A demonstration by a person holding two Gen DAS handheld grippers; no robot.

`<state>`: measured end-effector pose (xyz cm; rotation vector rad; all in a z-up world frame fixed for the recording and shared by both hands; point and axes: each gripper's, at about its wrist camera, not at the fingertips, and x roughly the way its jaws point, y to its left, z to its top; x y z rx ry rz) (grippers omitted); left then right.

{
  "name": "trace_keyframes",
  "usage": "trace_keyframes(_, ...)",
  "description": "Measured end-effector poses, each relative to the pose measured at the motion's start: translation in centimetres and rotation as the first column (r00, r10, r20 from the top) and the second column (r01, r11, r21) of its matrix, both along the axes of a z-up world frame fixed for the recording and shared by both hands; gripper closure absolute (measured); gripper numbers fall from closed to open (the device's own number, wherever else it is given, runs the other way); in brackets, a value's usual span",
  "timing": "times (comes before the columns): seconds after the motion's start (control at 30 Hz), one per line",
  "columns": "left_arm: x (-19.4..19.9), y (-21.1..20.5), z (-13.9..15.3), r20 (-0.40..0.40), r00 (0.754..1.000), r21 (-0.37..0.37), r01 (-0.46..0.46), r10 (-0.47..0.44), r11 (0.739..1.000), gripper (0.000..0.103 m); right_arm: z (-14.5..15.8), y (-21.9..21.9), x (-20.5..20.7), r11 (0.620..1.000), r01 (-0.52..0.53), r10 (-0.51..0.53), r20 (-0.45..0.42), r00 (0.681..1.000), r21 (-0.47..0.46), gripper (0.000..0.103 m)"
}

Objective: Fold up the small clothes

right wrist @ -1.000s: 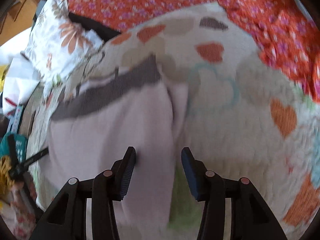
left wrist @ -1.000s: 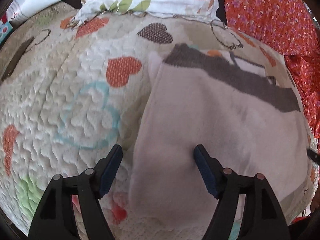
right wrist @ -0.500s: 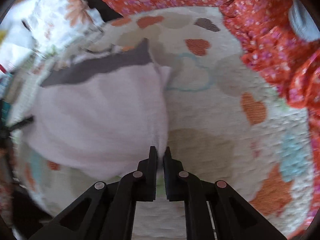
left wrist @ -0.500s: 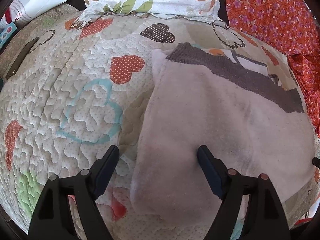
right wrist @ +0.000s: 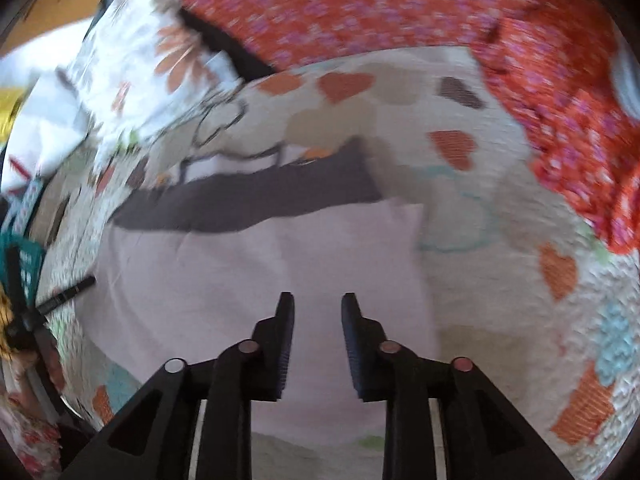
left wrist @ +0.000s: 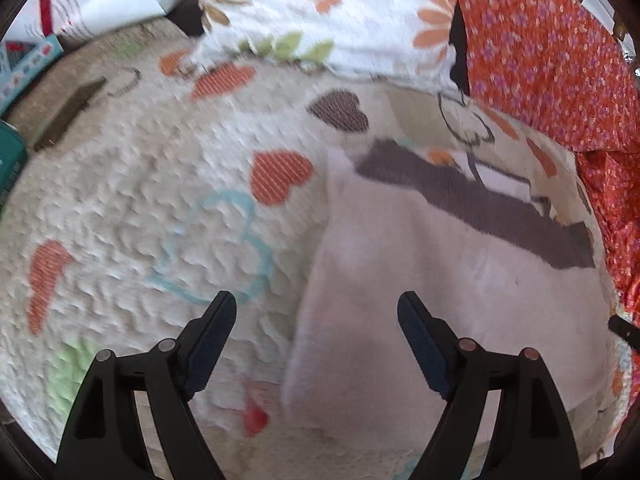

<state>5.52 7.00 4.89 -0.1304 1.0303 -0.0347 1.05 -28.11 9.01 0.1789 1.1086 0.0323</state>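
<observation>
A small pale pink garment [left wrist: 420,300] with a dark grey band [left wrist: 472,200] along its far edge lies flat on a quilted bedspread with hearts [left wrist: 160,208]. My left gripper [left wrist: 318,326] is wide open and empty above the garment's left edge. In the right wrist view the same garment [right wrist: 240,264] and its grey band [right wrist: 256,196] lie below my right gripper [right wrist: 318,308], which is partly open and empty over the garment's near right part.
A floral white pillow [left wrist: 320,12] and orange flowered fabric [left wrist: 552,60] border the far side of the bed. Orange fabric [right wrist: 560,92] also lies to the right in the right wrist view. A teal basket [right wrist: 24,272] sits at the left edge.
My right gripper was shut on the garment's right edge half a second ago; it has let go, opened partly and moved left over the garment. The left gripper stayed open and drew back slightly.
</observation>
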Motion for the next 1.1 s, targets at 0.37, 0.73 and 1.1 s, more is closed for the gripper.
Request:
trace_keyframes(0.37,-1.3,1.5,-2.5,-0.152,0.987,0.010,0.055,-0.052,0.998,0.041,-1.8,5.8,0.2,0.995,-0.097,0.096,-0.018,0.995,-0.033,0.068)
trace_keyframes(0.73,-5.8,6.2,3.7,0.033,0.983,-0.104,-0.179,0.183,0.978,0.035,-1.5,6.9,0.1,0.990,-0.136,0.137,0.015,0.991,-0.017,0.061)
trace_keyframes(1.1,-2.0,12.2,5.6,0.157,0.919,-0.033,-0.362,0.362,0.932,0.031,-2.7,20.2,-2.8,0.885,-0.454,0.461,0.064,0.885,-0.107,0.054)
